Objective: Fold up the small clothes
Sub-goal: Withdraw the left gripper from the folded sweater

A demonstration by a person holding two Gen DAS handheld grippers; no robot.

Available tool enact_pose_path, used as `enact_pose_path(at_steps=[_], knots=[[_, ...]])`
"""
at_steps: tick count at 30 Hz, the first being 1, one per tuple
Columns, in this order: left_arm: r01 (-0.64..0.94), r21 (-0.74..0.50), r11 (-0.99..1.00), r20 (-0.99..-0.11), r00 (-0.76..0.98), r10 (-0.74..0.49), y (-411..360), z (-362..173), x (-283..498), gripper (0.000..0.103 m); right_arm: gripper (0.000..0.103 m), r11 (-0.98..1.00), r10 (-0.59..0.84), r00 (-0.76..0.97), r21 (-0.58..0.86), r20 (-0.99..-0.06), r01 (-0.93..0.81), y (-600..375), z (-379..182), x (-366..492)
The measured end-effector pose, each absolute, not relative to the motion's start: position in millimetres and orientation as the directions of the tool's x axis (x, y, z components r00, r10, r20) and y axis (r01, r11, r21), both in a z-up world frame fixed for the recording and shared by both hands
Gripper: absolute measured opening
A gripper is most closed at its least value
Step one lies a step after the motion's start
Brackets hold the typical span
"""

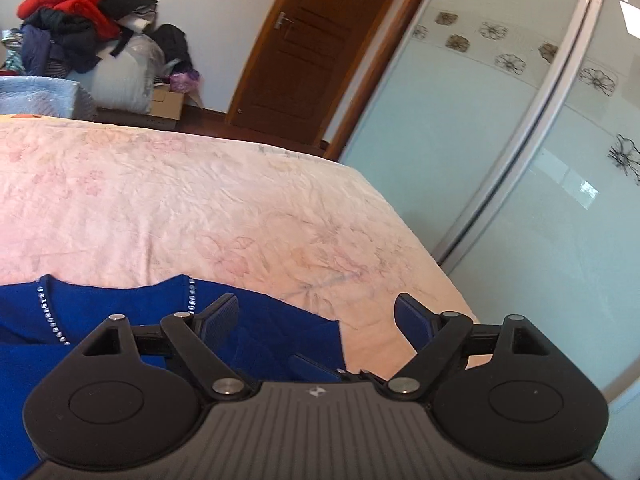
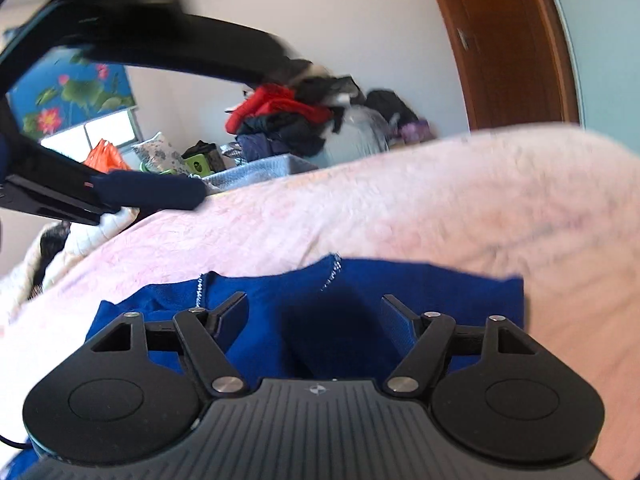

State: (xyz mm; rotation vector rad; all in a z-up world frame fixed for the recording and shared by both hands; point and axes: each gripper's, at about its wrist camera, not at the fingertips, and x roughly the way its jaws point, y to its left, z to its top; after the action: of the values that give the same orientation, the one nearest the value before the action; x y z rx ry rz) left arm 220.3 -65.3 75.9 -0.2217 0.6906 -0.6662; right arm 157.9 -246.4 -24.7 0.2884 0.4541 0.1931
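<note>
- While the blue sweater (image 1: 256, 332) lies spread on the pink floral bedspread (image 1: 200, 208), the left gripper (image 1: 316, 312) hovers over its edge, jaws wide, gripping nothing.
- The right gripper (image 2: 314, 312) hangs released above the sweater's rhinestone-trimmed neckline (image 2: 332, 272), apart from the cloth.

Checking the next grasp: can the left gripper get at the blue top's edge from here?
Probably yes. The left gripper stands open, nothing between its jaws, right over the blue top, whose edge lies flat on the pink bedspread. Nothing shows in the way.
</note>
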Motion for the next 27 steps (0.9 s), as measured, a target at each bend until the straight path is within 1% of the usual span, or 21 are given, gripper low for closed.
enact_pose_path(at_steps=[2, 4, 6, 8, 9, 10, 11, 13, 14, 15, 16, 17, 18, 19, 20, 21, 22, 23, 25, 27], knots=[[0.479, -0.378, 0.792, -0.517, 0.601, -0.61, -56, 75, 220, 0.086, 0.07, 0.931, 0.251, 0.87, 0.353, -0.425, -0.097, -251, -34, 160], [0.452, -0.348, 0.821, -0.526, 0.631, -0.57, -42, 73, 220, 0.086, 0.06, 0.92, 0.259, 0.858, 0.384, -0.444, -0.079, -257, -40, 163], [0.404, -0.318, 0.857, -0.548, 0.66, -0.514, -22, 67, 221, 0.086, 0.059, 0.914, 0.253, 0.844, 0.403, -0.473, -0.047, -262, -47, 166], [0.352, -0.321, 0.879, -0.571, 0.669, -0.476, 1, 58, 222, 0.086, 0.057, 0.912, 0.252, 0.829, 0.41, -0.5, -0.03, -264, -51, 165], [0.319, -0.331, 0.888, -0.586, 0.668, -0.459, 15, 52, 223, 0.086, 0.059, 0.914, 0.263, 0.823, 0.403, -0.504, -0.045, -261, -51, 162], [0.292, -0.342, 0.893, -0.598, 0.665, -0.447, 26, 46, 225, 0.086, 0.063, 0.925, 0.26, 0.824, 0.374, -0.504, -0.063, -256, -49, 159], [0.262, -0.353, 0.898, -0.612, 0.661, -0.433, 38, 38, 226, 0.086, 0.064, 0.948, 0.237, 0.832, 0.307, -0.502, -0.086, -247, -46, 155], [0.206, -0.361, 0.909, -0.638, 0.656, -0.402, 55, 24, 228, 0.086, 0.068, 0.988, 0.154, 0.843, 0.093, -0.515, -0.124, -223, -43, 150], [0.183, -0.358, 0.916, -0.653, 0.652, -0.385, 63, 17, 229, 0.086, 0.069, 0.99, 0.123, 0.841, 0.008, -0.526, -0.14, -213, -44, 152], [0.161, -0.352, 0.922, -0.665, 0.65, -0.367, 69, 10, 228, 0.086, 0.072, 0.987, 0.104, 0.841, -0.05, -0.532, -0.153, -206, -45, 155], [0.143, -0.347, 0.927, -0.675, 0.648, -0.352, 75, 3, 226, 0.086, 0.073, 0.983, 0.08, 0.842, -0.098, -0.534, -0.156, -201, -47, 158], [0.13, -0.339, 0.932, -0.685, 0.645, -0.339, 82, -2, 225, 0.086, 0.073, 0.98, 0.022, 0.848, -0.157, -0.53, -0.124, -200, -48, 161], [0.117, -0.326, 0.938, -0.693, 0.645, -0.322, 88, -6, 224, 0.086, 0.074, 0.974, -0.081, 0.859, -0.223, -0.506, -0.039, -203, -48, 164], [0.108, -0.31, 0.944, -0.699, 0.648, -0.304, 92, -8, 222, 0.086, 0.079, 0.961, -0.19, 0.863, -0.269, -0.468, 0.066, -211, -47, 167], [0.1, -0.289, 0.952, -0.703, 0.653, -0.282, 96, -10, 221, 0.086, 0.082, 0.947, -0.278, 0.856, -0.274, -0.435, 0.169, -224, -44, 167], [0.094, -0.275, 0.957, -0.708, 0.654, -0.267, 99, -12, 221, 0.086, 0.085, 0.936, -0.34, 0.843, -0.232, -0.417, 0.263, -241, -39, 166], [0.091, -0.264, 0.96, -0.712, 0.654, -0.258, 102, -13, 221, 0.086, 0.085, 0.929, -0.37, 0.833, -0.16, -0.413, 0.333, -260, -33, 163], [0.092, -0.26, 0.961, -0.713, 0.653, -0.255, 104, -14, 221, 0.086, 0.084, 0.93, -0.357, 0.838, -0.077, -0.413, 0.358, -276, -28, 158], [0.096, -0.249, 0.964, -0.718, 0.649, -0.25, 106, -16, 219, 0.086, 0.084, 0.952, -0.236, 0.884, 0.088, -0.404, 0.294, -297, -22, 147], [0.12, -0.224, 0.967, -0.723, 0.645, -0.247, 106, -19, 213, 0.086, 0.084, 0.967, -0.051, 0.91, 0.208, -0.411, 0.148, -302, -21, 146]])
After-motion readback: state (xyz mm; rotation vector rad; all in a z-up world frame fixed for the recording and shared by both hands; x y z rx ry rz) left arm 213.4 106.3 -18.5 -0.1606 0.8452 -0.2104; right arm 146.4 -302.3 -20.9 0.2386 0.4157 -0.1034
